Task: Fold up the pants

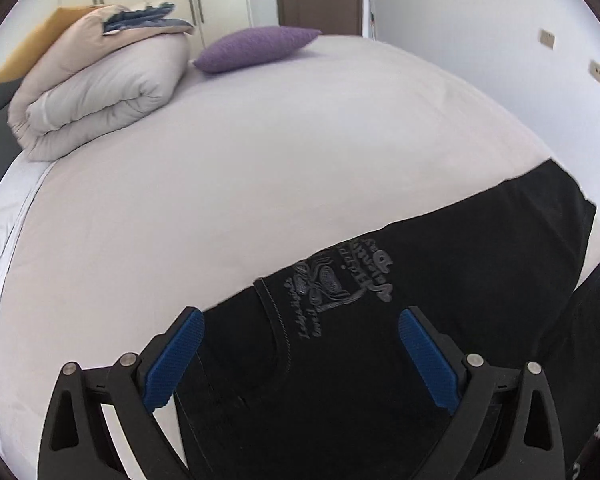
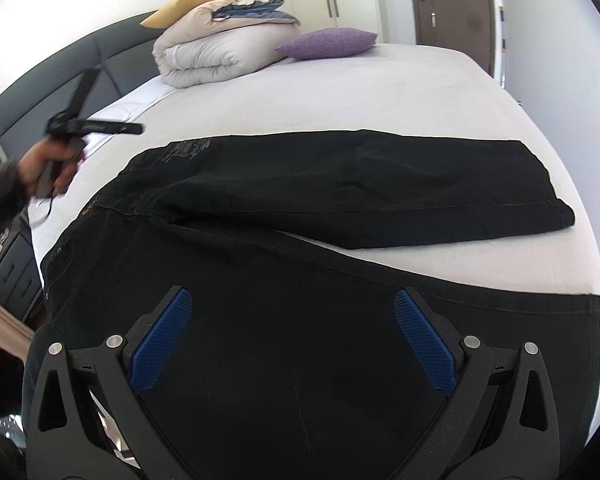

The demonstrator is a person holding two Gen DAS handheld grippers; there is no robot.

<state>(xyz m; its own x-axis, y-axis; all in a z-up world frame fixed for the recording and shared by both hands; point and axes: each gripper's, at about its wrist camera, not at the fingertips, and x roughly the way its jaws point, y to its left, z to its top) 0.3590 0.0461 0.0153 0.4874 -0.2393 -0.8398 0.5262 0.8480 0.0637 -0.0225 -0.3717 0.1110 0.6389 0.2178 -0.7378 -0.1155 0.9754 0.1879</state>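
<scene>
Black pants [image 2: 300,208] lie spread flat across the near half of a bed [image 1: 260,152] covered by a pale sheet, the two legs splayed apart in a narrow V with a wedge of sheet showing between them. My left tongs [image 1: 300,360] hover low over the waist end, beside the grey embroidered print [image 1: 340,276] near a pocket, blue pads wide apart and gripping nothing. My right tongs [image 2: 294,340] hang over the nearer leg, likewise spread and empty. I judge both are placed to take hold of this nearer leg and carry it over onto the far one, the first lengthwise fold, not yet begun. The far leg's hem stops short of the bed's right edge; the near leg's hem lies close to the bed's corner. Beyond the pants the sheet is bare, giving room to work. A rolled duvet [image 2: 220,56] and a purple cushion [image 2: 328,42] sit well apart by the headboard.
</scene>
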